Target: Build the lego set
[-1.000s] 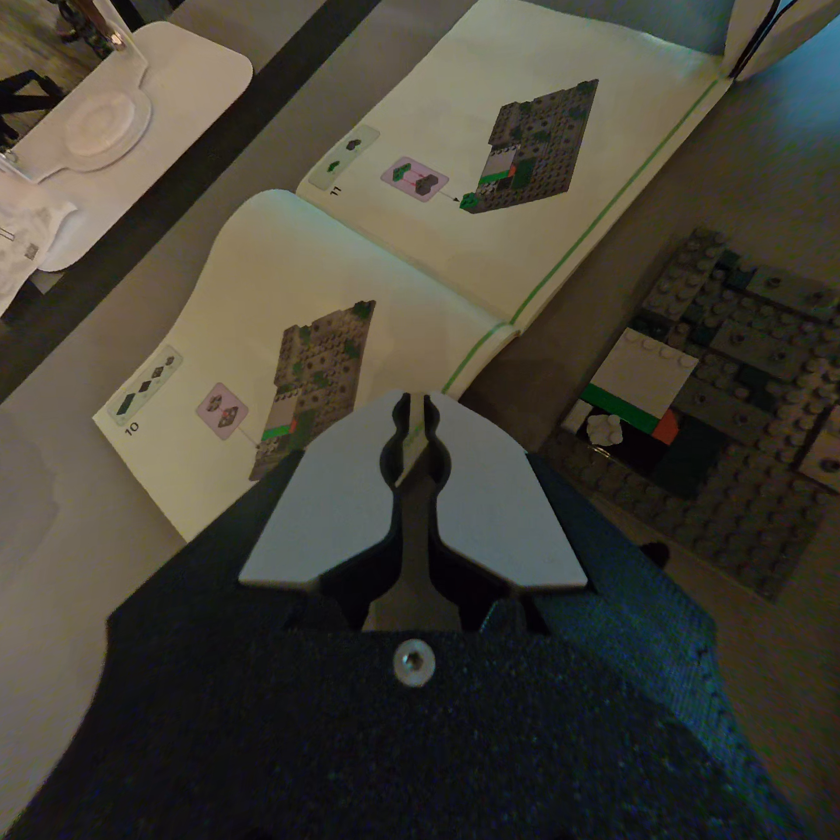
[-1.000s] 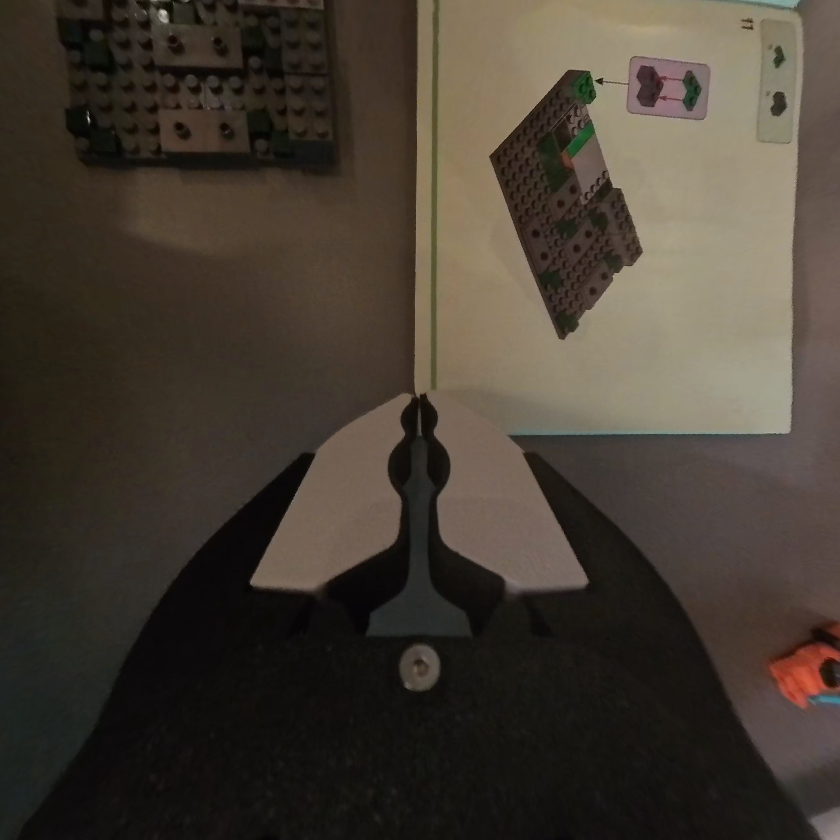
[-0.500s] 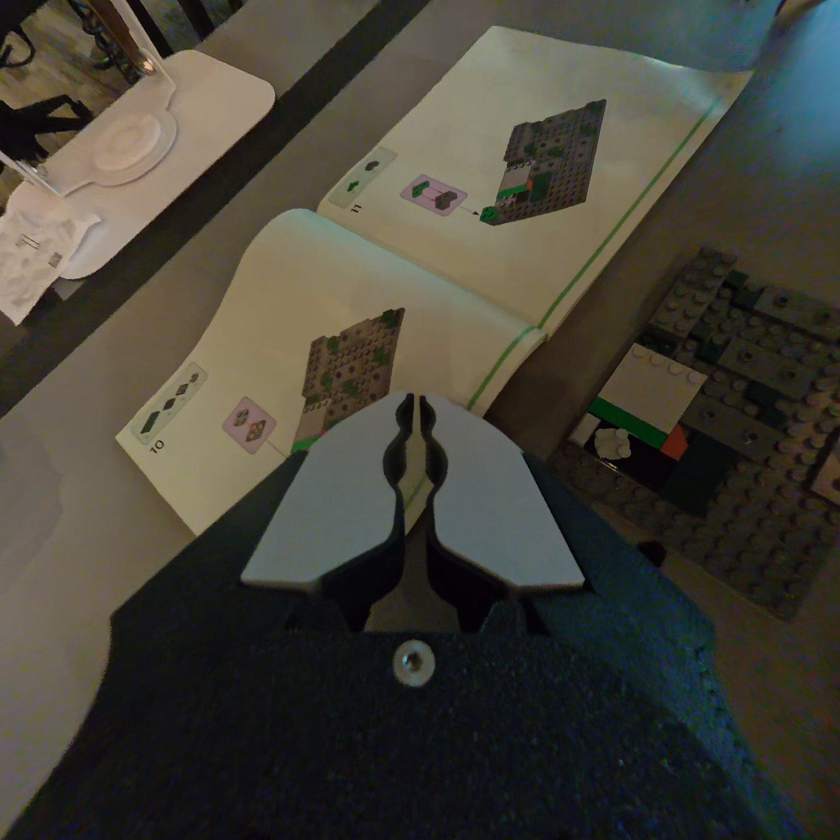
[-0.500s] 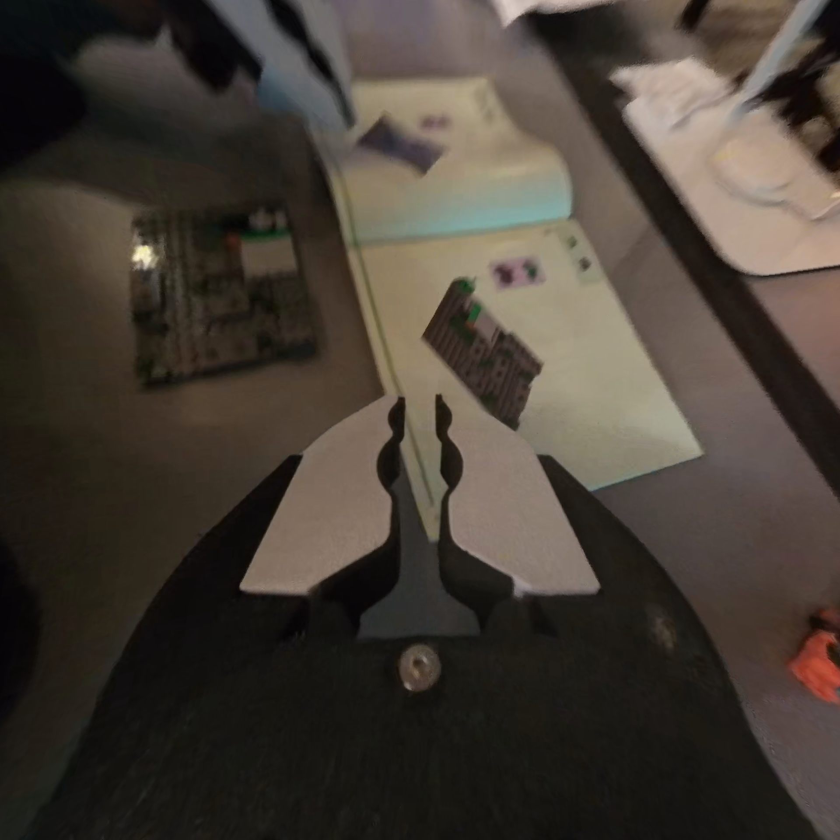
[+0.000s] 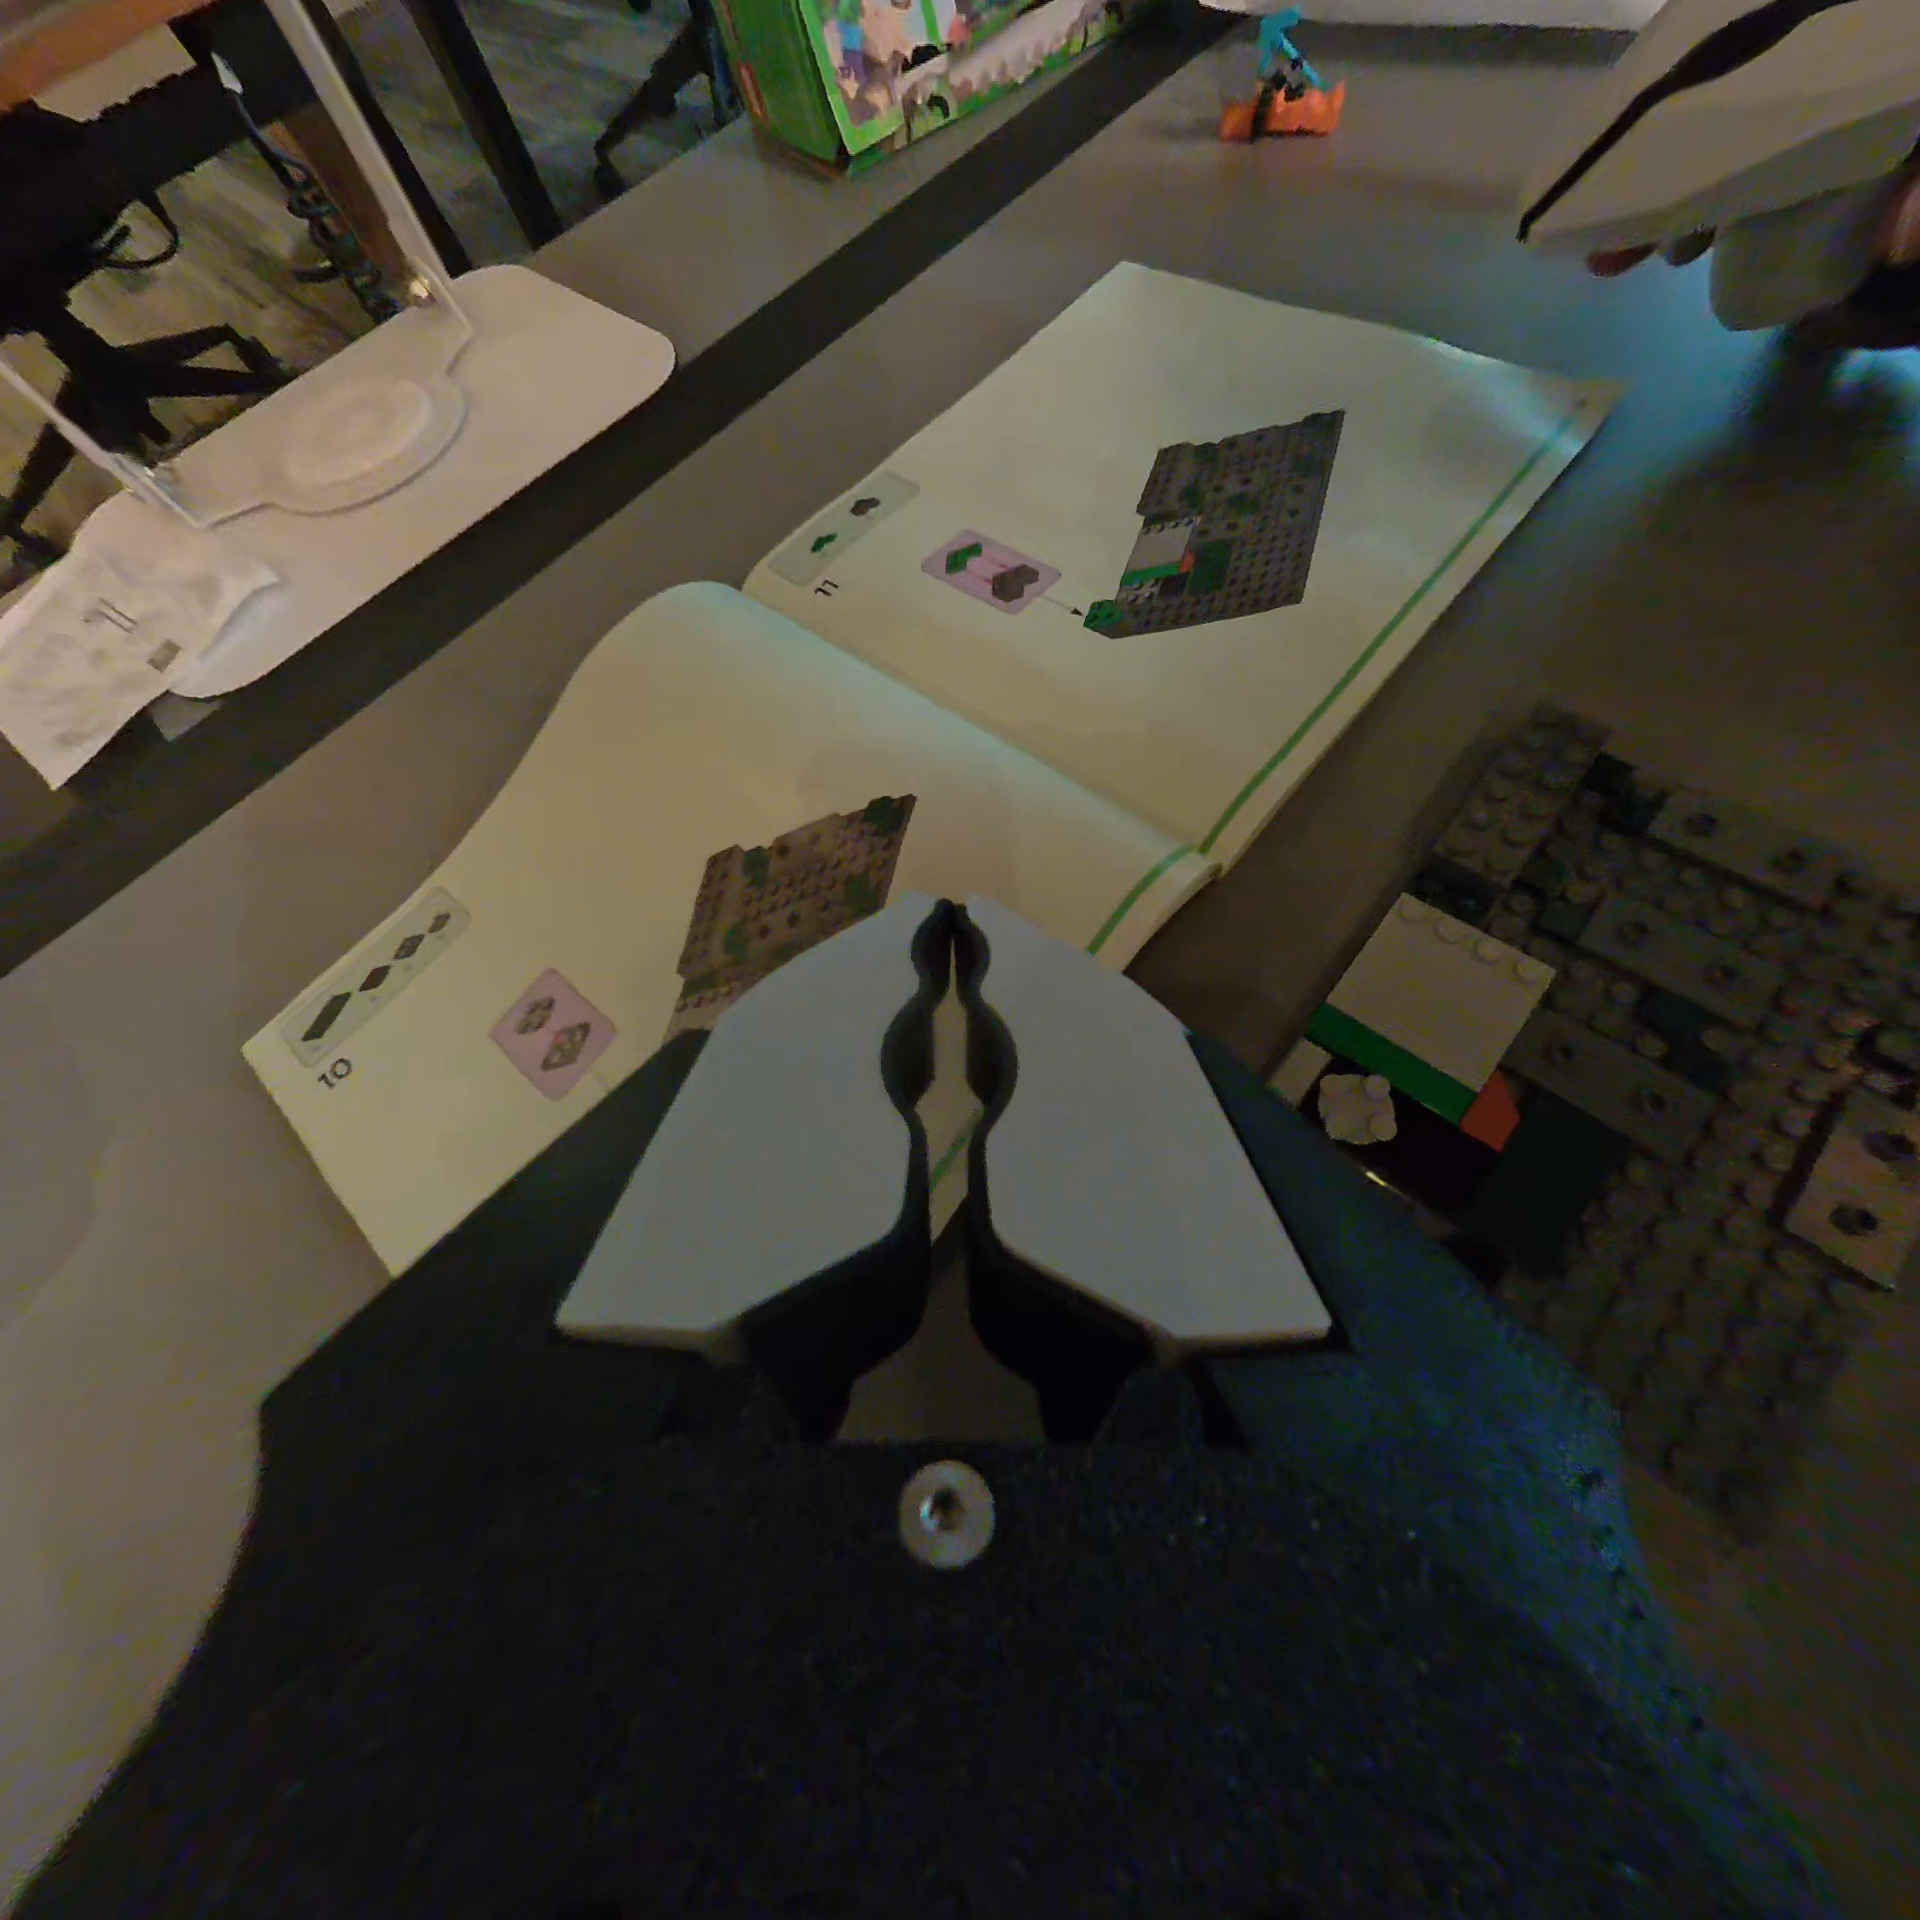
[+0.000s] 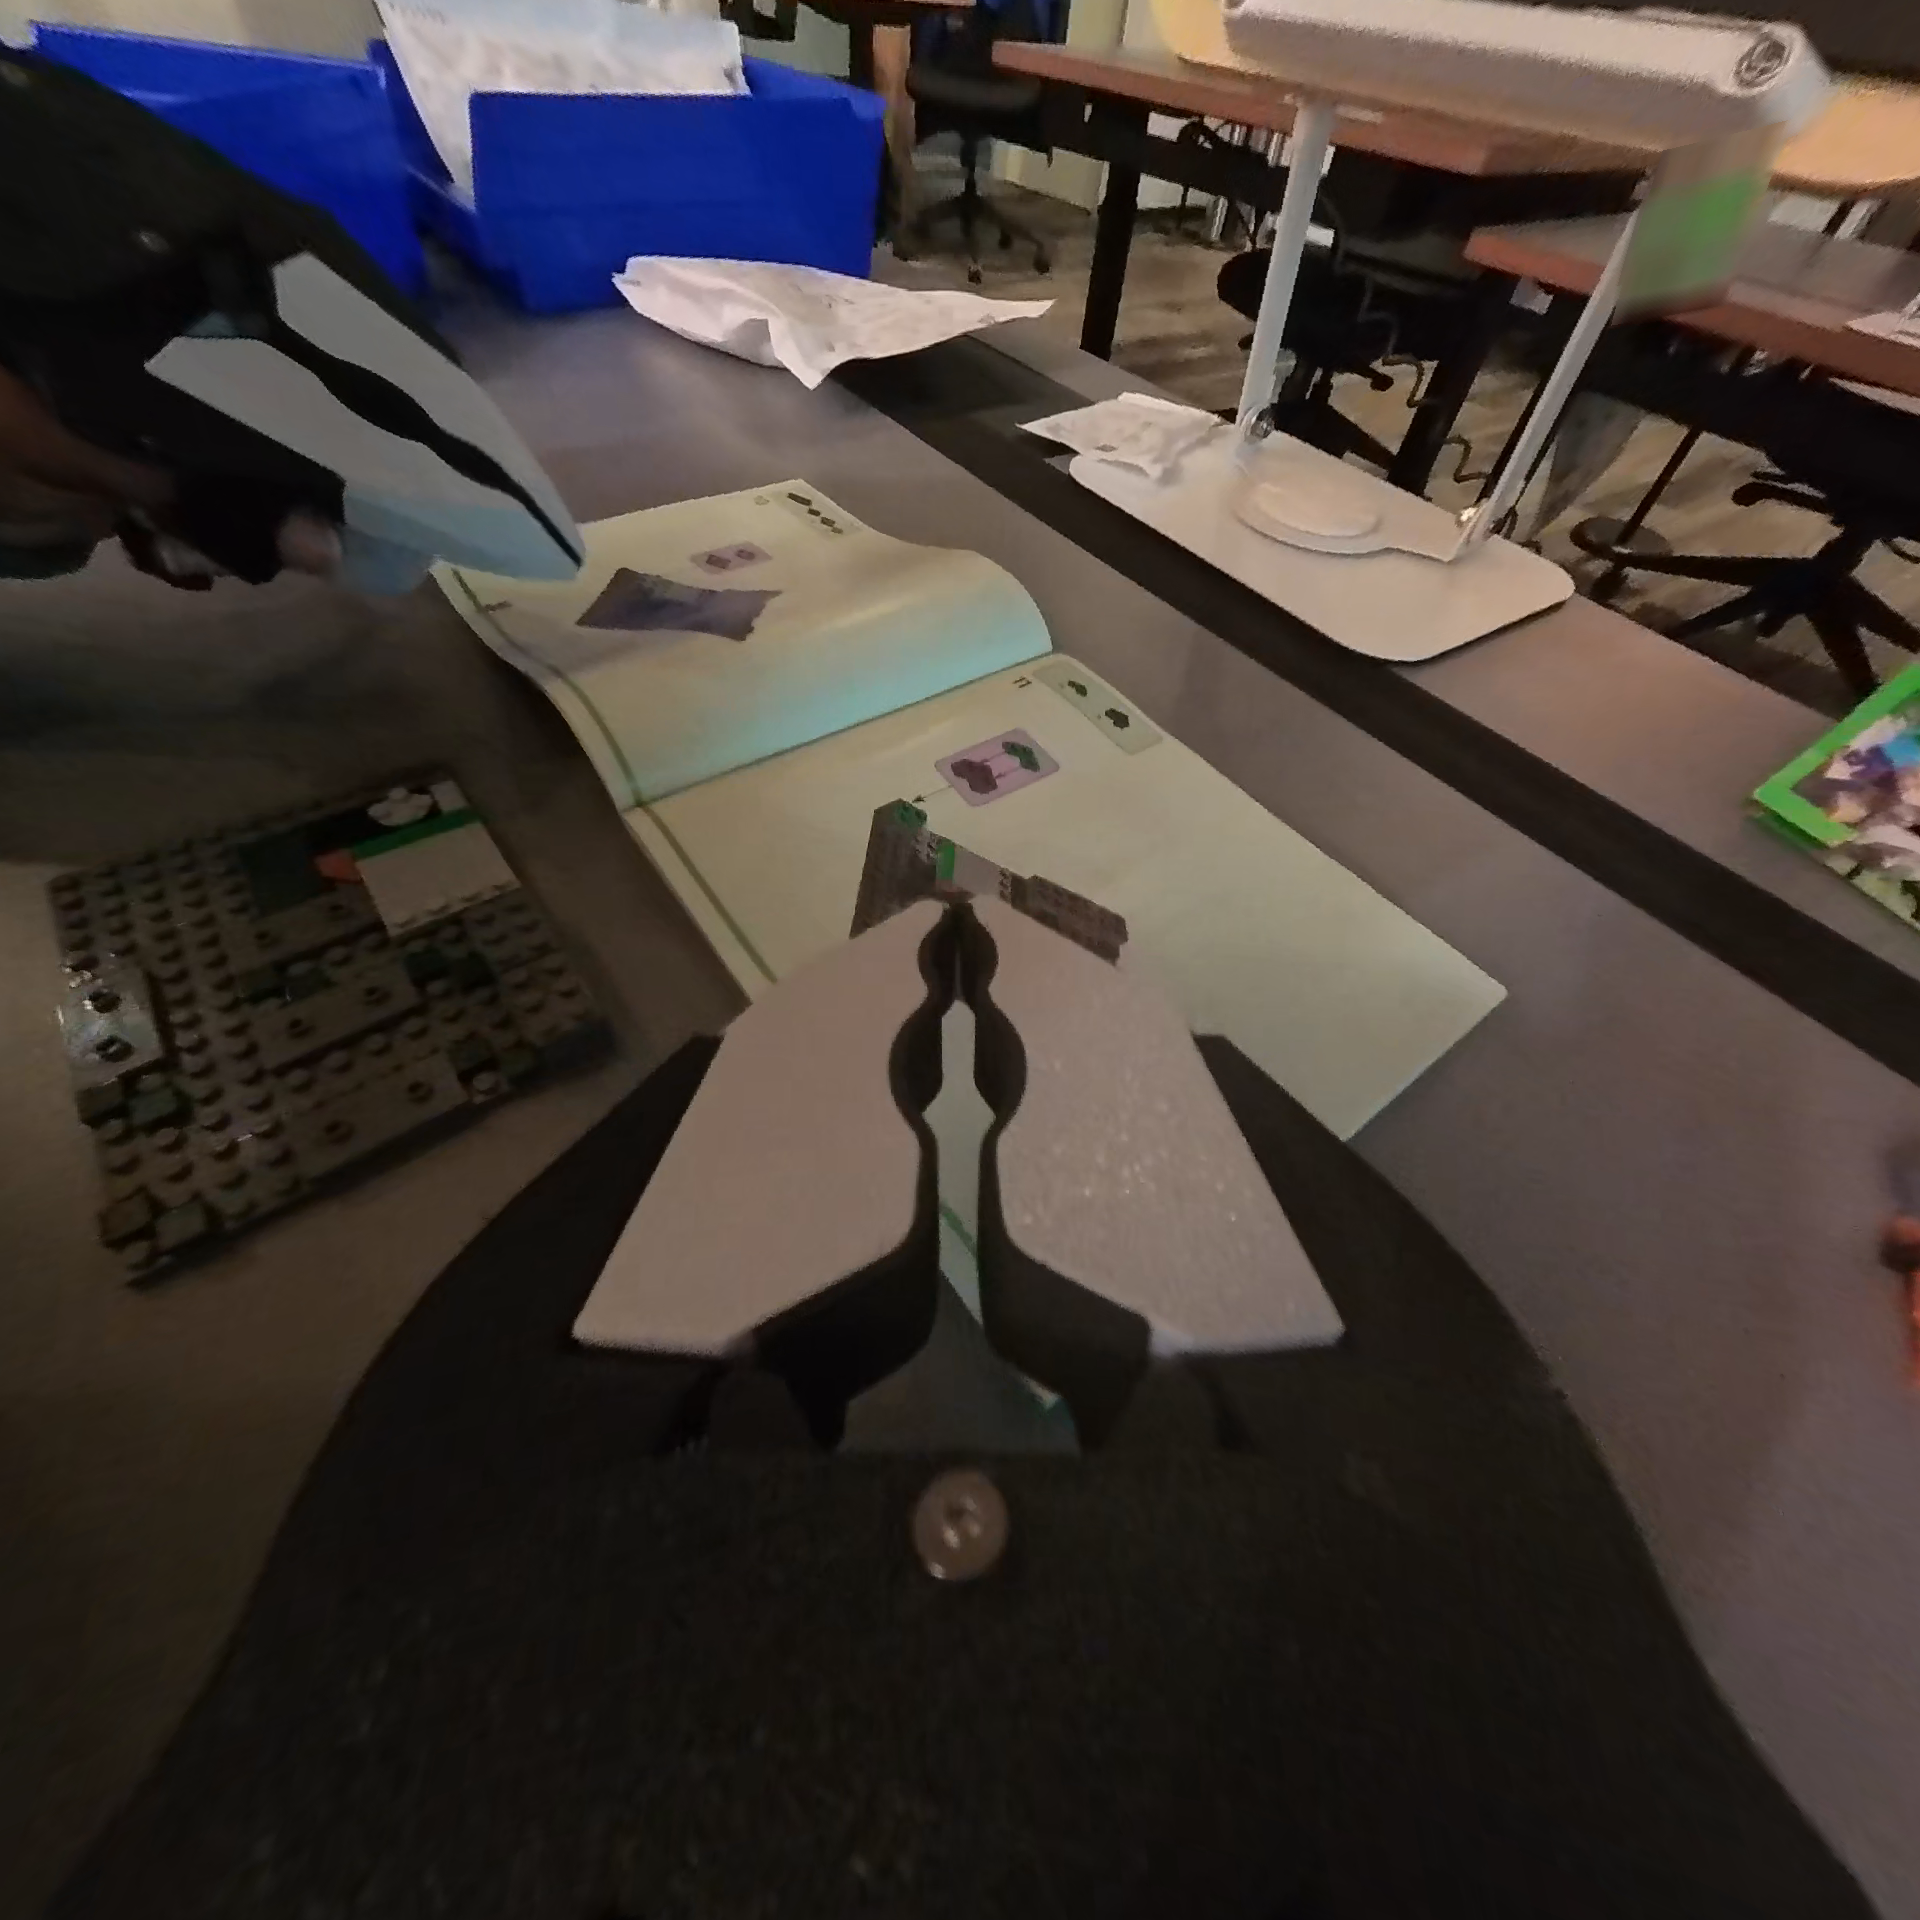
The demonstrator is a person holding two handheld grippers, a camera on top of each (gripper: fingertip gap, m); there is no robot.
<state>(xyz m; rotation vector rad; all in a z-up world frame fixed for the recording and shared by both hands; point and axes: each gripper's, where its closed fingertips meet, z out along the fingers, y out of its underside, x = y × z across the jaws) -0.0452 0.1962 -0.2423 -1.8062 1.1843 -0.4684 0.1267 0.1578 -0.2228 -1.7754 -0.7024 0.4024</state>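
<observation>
The grey Lego baseplate [image 5: 1683, 1174] lies on the table, with a white tile [image 5: 1439, 997], a green strip and a small orange piece on it. It also shows in the right wrist view [image 6: 312, 1049]. The open instruction booklet [image 5: 1299, 499] lies beside it, and in the right wrist view [image 6: 1247, 935] too. My left gripper [image 5: 953, 916] is shut and empty, held above the booklet's near page. My right gripper [image 6: 957, 918] is shut and empty above the booklet's other page. Each gripper shows in the other's view, the right one [image 5: 1714, 125] and the left one [image 6: 416, 447].
A white lamp base [image 6: 1340, 520] stands on the neighbouring table, with loose papers [image 6: 821, 307] and blue bins [image 6: 665, 177] behind. A green Lego box [image 5: 914, 73] and an orange piece [image 5: 1283, 112] lie at the table's far side. Left tips to right tips: about 20 cm. My left gripper's tips are some 10 cm from the white tile [image 5: 1439, 997]. It is also in sight in the right wrist view [image 6: 431, 867].
Both grippers have risen and drawn back from the booklet. The right one tilted up from looking straight down, opened a little on the way, then shut. The left gripper's narrow gap has closed.
</observation>
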